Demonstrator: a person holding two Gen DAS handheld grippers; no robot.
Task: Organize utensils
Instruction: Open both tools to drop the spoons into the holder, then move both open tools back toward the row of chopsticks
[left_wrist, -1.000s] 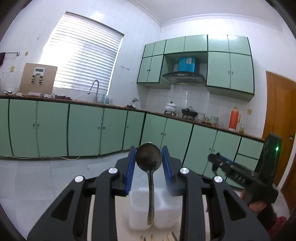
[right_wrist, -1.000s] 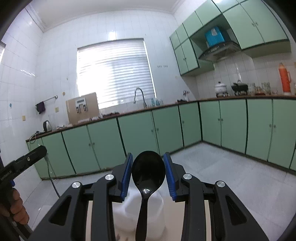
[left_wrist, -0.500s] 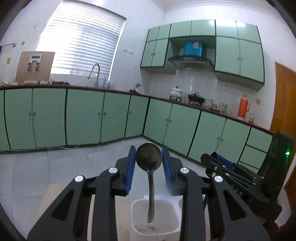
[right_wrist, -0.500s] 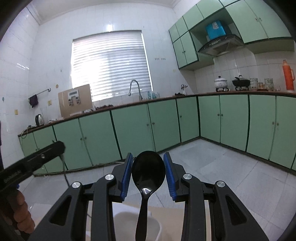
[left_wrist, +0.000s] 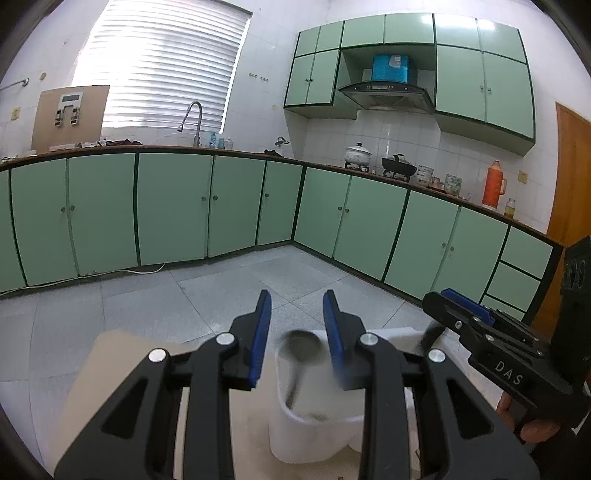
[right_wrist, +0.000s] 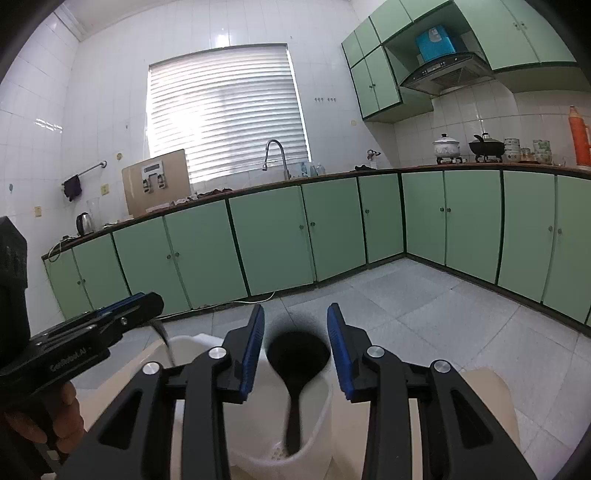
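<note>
My left gripper (left_wrist: 296, 299) has its jaws opening. The metal spoon (left_wrist: 303, 343) sits blurred below and between them, free of the blue pads, its handle down in the white utensil holder (left_wrist: 314, 435). My right gripper (right_wrist: 296, 310) is also opening. The black spoon (right_wrist: 298, 356) stands clear of its pads with the handle inside another compartment of the holder (right_wrist: 319, 413). Each gripper shows in the other's view: the right gripper (left_wrist: 458, 314) on the right, the left gripper (right_wrist: 140, 306) on the left, with the metal spoon (right_wrist: 162, 332) as a grey blur under it.
The holder stands on a pale beige table (left_wrist: 110, 369) whose far edge lies just beyond it. Behind are a grey tiled floor (left_wrist: 184, 295), green cabinets (left_wrist: 173, 206) and a wooden door (left_wrist: 572, 177). A person's hand (left_wrist: 532, 428) holds the right gripper.
Both grippers sank toward the holder and their jaws spread. The metal spoon and the black spoon slipped from between the pads down into the holder.
</note>
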